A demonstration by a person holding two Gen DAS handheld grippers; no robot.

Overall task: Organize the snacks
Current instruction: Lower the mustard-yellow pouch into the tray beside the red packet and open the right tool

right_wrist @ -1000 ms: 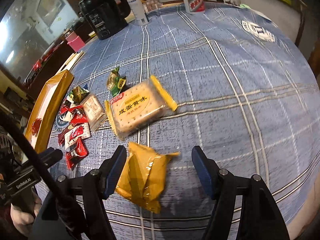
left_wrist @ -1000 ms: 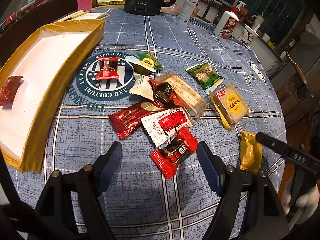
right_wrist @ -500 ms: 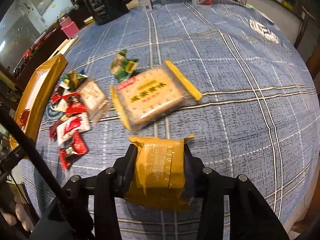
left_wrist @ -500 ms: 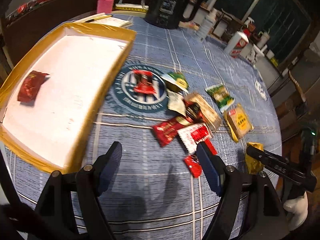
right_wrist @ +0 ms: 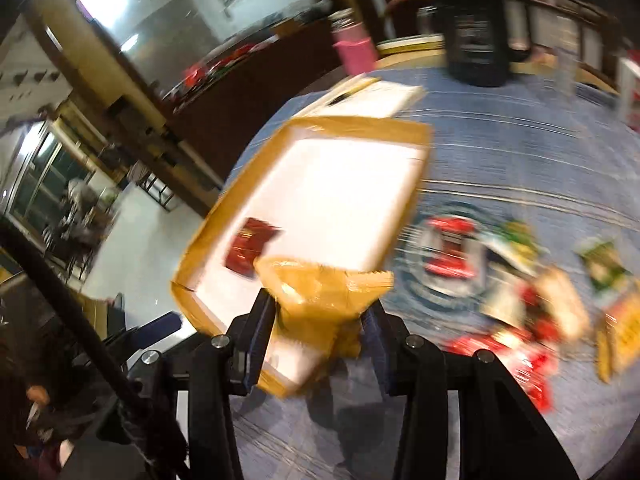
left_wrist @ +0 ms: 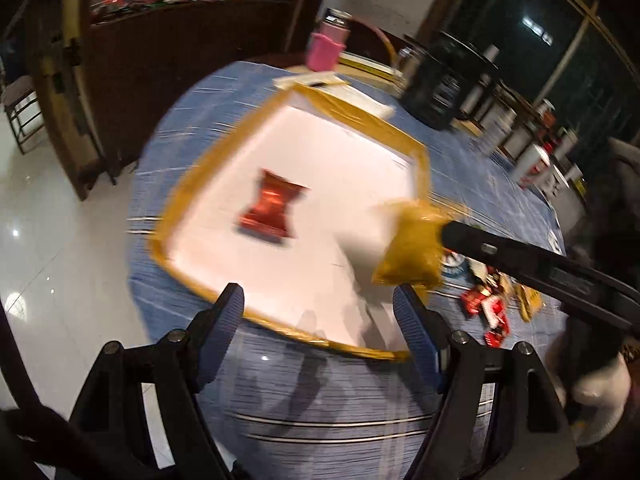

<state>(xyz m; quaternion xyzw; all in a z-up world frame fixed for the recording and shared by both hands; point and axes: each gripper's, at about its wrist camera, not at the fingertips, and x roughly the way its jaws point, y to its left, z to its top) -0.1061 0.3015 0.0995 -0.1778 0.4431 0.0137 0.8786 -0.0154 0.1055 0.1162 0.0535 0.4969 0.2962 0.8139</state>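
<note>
1. The right gripper (right_wrist: 320,320) is clamped on a yellow snack packet (right_wrist: 320,300), which is pinched between its two fingers and held in the air.
2. The landmark is a shallow tray (left_wrist: 208,184) with a gold rim and a white floor, lying on a round table (left_wrist: 320,400) covered in blue plaid cloth.
3. In the left wrist view the yellow snack packet (left_wrist: 412,248) hangs above the tray's right side, close to its right rim; the right gripper's dark arm reaches in from the right.
4. One red snack packet (left_wrist: 272,210) lies inside the tray, near the middle of the white floor and left of the held packet.
5. The left gripper (left_wrist: 320,316) has its jaws apart and holds nothing. It hovers over the tray's near rim.
6. The loose snack pile (right_wrist: 512,280) lies on the cloth outside the tray's right rim: red, green, cream and yellow wrappers, blurred.
7. Beyond the tray's far rim stand a pink cup (left_wrist: 326,46) and a black kettle (left_wrist: 440,80), with white papers (right_wrist: 384,98) touching the far rim.
8. Nothing stands between the held packet and the tray floor.
</note>
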